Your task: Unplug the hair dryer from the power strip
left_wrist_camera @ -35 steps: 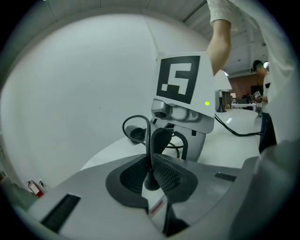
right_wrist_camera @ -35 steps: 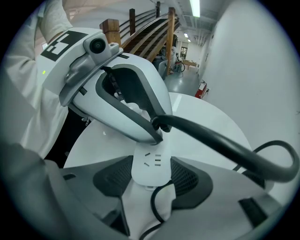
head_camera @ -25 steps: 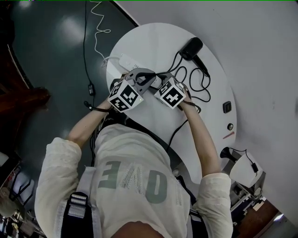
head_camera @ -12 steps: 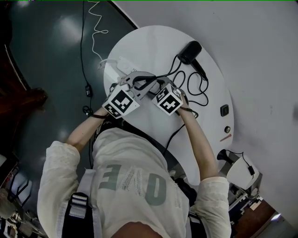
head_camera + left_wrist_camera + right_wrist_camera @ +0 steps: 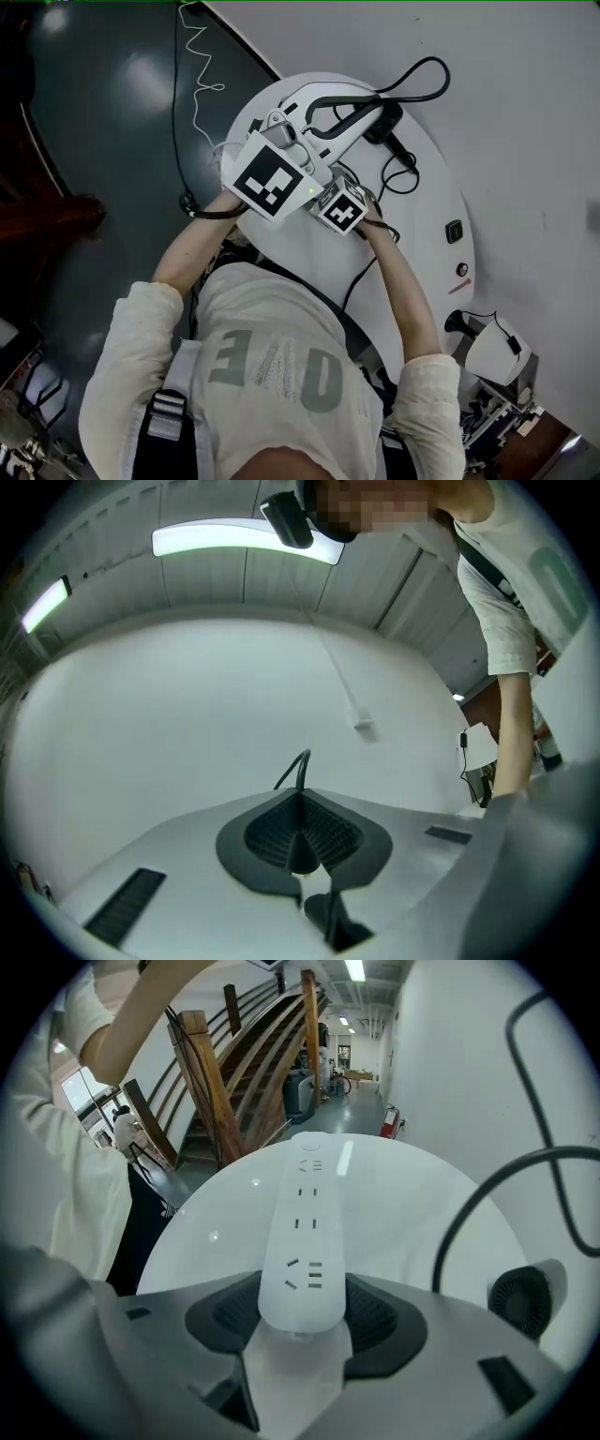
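Observation:
My left gripper (image 5: 302, 801) is raised well above the round white table (image 5: 427, 216), its marker cube (image 5: 272, 178) close under the head camera. Its jaws are shut on the hair dryer's black cord (image 5: 295, 769), which sticks out past the tips. The cord (image 5: 429, 77) loops through the air back to the black hair dryer (image 5: 384, 117) lying on the table. My right gripper (image 5: 302, 1286) points down, shut on the near end of the white power strip (image 5: 302, 1213). The strip's sockets in view are empty. The hair dryer (image 5: 521, 1303) lies to its right.
The strip's white lead (image 5: 199, 66) trails off the table onto the dark floor beside a black cable (image 5: 182, 159). Small dark fittings (image 5: 456, 231) sit near the table's right edge. A white wall lies beyond it. A wooden staircase (image 5: 234, 1063) stands past the table.
The left gripper has risen sharply toward the head camera, lifting the black cord off the table into a high loop. The right gripper has stayed on the power strip.

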Demonstrator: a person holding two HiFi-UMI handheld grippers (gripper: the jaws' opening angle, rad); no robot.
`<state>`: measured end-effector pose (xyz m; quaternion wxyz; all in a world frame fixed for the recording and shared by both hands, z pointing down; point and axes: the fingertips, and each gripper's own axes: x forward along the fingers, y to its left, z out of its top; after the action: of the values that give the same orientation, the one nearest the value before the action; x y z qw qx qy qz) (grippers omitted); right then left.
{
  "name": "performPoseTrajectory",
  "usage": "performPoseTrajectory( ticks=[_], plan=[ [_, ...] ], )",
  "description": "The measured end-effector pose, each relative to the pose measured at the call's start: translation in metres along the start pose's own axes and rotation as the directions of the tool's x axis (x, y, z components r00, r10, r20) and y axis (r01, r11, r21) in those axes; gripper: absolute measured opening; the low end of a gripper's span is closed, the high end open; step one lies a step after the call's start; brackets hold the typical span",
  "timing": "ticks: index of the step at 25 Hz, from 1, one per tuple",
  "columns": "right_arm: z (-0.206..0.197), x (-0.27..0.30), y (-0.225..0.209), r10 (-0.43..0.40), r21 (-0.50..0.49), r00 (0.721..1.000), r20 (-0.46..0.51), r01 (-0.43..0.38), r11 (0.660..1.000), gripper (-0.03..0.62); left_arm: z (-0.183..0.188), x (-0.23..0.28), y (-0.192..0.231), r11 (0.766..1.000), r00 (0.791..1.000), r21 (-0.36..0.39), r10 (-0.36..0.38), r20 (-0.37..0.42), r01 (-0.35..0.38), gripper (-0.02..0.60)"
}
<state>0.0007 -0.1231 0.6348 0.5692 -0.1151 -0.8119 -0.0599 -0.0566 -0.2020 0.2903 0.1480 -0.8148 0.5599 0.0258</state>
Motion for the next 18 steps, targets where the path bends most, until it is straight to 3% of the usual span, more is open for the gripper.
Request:
performPoseTrajectory(
  ticks=[7,12,18],
  plan=[
    [0.003,-0.001,0.000,-0.006,0.007,1.000,0.003,0.006,1.000,0.261,-0.012,-0.013,-0.001,0.996,1.000,-0.089,0.014,-0.014,-0.016,0.015],
    [0.001,-0.001,-0.001,-0.010,0.006,1.000,0.008,0.010,1.000,0.261,-0.034,-0.018,-0.008,0.996,0.997,-0.090,0.008,-0.078,-0.015,0.015],
    [0.002,0.000,0.000,-0.012,0.014,1.000,0.012,0.012,1.000,0.261,-0.071,-0.038,-0.008,0.980,0.982,-0.187,0.031,-0.187,-0.066,0.015]
  ],
)
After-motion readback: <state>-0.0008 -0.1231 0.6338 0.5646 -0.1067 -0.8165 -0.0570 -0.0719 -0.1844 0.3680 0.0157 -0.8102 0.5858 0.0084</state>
